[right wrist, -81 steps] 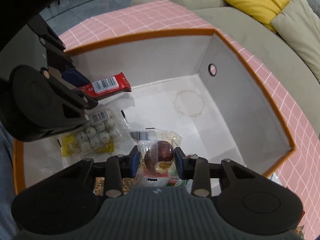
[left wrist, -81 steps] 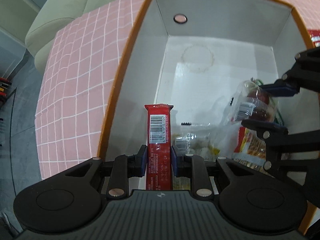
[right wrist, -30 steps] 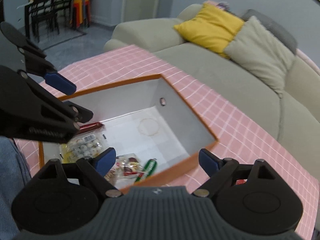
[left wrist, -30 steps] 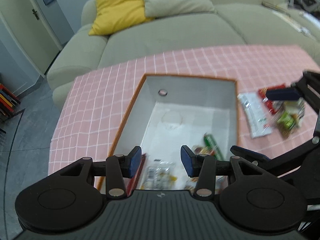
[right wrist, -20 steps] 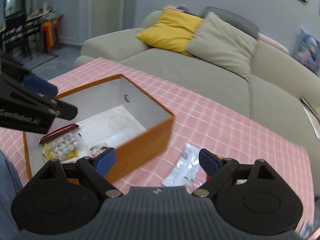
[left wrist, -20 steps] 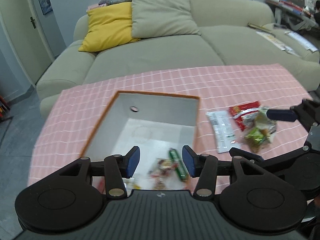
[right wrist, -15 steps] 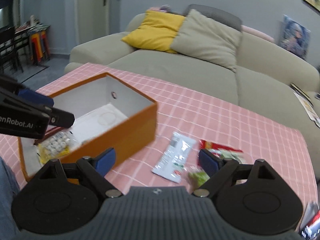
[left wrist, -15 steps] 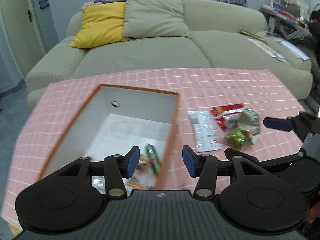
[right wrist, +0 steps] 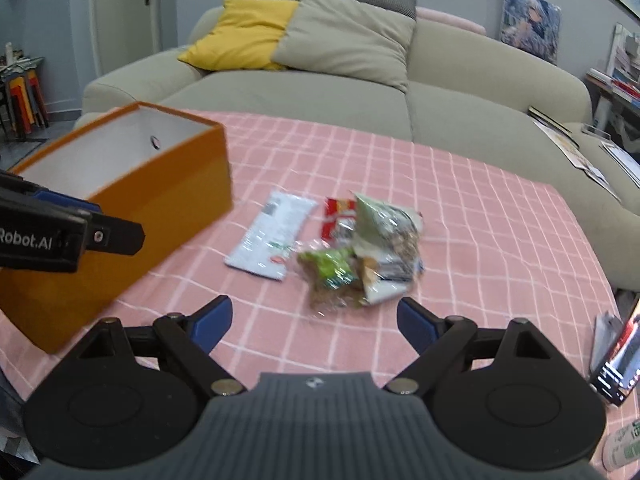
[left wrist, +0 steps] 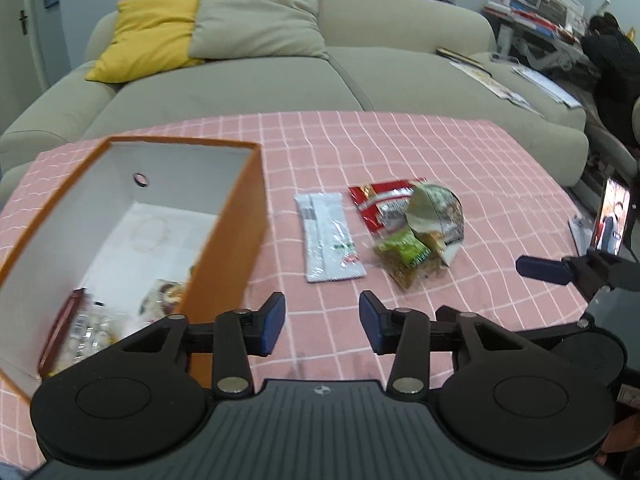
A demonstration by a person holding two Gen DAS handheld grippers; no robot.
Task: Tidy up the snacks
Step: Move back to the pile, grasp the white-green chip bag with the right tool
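An orange box [left wrist: 236,216] [right wrist: 168,184] with a white inside stands at the left on the pink checked cloth; several snacks lie in its near end [left wrist: 92,320]. On the cloth to its right lie a white packet [left wrist: 328,236] [right wrist: 276,232], a red packet [left wrist: 380,200] [right wrist: 338,214], a green snack bag [left wrist: 402,252] [right wrist: 330,264] and a crumpled silvery bag [left wrist: 438,212] [right wrist: 390,236]. My left gripper [left wrist: 322,322] is open and empty, above the cloth beside the box. My right gripper [right wrist: 314,318] is wide open and empty, near the loose snacks.
A beige sofa [left wrist: 360,68] with a yellow cushion [left wrist: 148,36] and a grey cushion [left wrist: 256,20] stands behind the table. A phone [left wrist: 612,220] [right wrist: 618,364] stands propped at the table's right edge. A person [left wrist: 608,56] sits at the far right.
Both grippers let go of their snacks in the box, opened, rose out of it and swung right toward the loose snacks on the cloth.
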